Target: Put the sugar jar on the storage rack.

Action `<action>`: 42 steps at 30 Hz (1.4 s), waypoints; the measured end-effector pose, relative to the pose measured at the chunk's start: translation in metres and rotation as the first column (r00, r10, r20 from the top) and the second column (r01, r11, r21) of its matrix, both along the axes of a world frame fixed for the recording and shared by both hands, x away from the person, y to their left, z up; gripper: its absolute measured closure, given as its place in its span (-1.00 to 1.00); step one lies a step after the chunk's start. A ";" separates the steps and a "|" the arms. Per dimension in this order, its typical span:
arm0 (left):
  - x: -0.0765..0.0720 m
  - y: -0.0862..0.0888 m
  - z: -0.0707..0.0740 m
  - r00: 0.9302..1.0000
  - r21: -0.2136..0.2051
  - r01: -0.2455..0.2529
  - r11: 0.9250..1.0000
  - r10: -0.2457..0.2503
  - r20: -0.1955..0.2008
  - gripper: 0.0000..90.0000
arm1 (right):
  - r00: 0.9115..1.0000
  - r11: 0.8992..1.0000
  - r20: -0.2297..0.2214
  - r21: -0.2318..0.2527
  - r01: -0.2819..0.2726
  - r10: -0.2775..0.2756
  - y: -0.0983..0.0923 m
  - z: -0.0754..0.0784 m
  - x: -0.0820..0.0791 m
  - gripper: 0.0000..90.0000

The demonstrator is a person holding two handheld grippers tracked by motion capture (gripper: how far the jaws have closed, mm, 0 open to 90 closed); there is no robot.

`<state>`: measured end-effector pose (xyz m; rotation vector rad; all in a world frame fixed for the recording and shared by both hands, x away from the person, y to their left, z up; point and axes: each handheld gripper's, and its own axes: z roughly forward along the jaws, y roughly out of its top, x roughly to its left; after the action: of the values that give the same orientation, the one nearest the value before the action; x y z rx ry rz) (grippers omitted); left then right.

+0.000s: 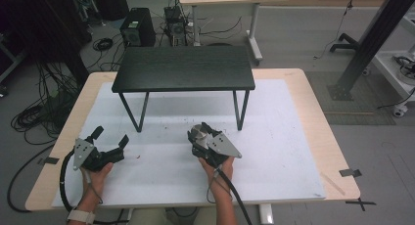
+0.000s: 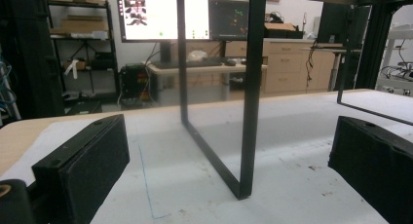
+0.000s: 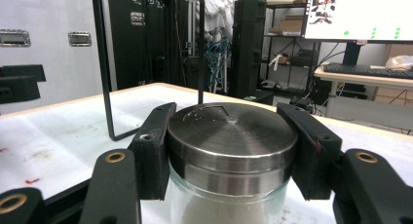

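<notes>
Brushed steel catches the light in our right gripper view: the round, stepped metal lid [image 3: 231, 139] of a clear glass jar [image 3: 229, 202] with pale, whitish contents sits squarely between the two black jaws of our right gripper [image 3: 231, 151], and both pads press on the lid's rim from either side, so the jar is clamped. From the high view we see that same right gripper [image 1: 197, 134] near the middle of the white sheet [image 1: 274, 151] that covers the pale wooden table [image 1: 318, 112], just in front of the low black tabletop shelf on thin metal legs [image 1: 185, 68]; the jar's lid [image 1: 197, 134] shows there as a small bright patch at the jaw tips. Our left gripper [image 1: 110, 137] rests on the sheet well apart from the right one, towards the table's left edge. Its jaws stand wide with nothing between them; in the left gripper view we see them as two black blocks, low at either side of the frame, and the shelf's near black leg [image 2: 252, 92] rises ahead between them
</notes>
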<state>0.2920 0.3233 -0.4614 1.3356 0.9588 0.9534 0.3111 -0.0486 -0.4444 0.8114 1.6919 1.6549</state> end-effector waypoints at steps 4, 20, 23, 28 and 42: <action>0.000 0.000 0.000 1.000 0.000 -0.001 1.000 0.001 0.001 -0.97 | 1.000 1.000 0.001 -0.010 -0.015 0.015 0.002 0.009 -0.001 -0.05; 0.000 0.000 0.000 1.000 0.000 0.000 1.000 0.000 0.000 -0.97 | 0.997 0.996 -0.009 -0.046 -0.074 0.074 0.019 0.040 0.001 -0.05; 0.000 0.000 0.000 1.000 0.000 0.000 1.000 0.000 0.000 -0.97 | 0.997 0.996 -0.006 -0.048 -0.081 0.081 0.022 0.044 0.001 -0.05; 0.000 0.000 0.000 1.000 0.000 0.000 1.000 0.000 0.000 -0.97 | 0.995 0.994 -0.002 -0.042 -0.098 0.098 0.029 0.053 0.004 -0.05; 0.000 0.000 0.000 1.000 0.002 -0.001 1.000 0.001 -0.001 -0.96 | 0.991 0.990 0.006 -0.055 -0.131 0.132 0.040 0.092 0.006 -0.05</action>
<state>0.2922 0.3234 -0.4613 1.3375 0.9599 0.9541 0.3176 -0.0087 -0.3525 0.6778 1.8095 1.6891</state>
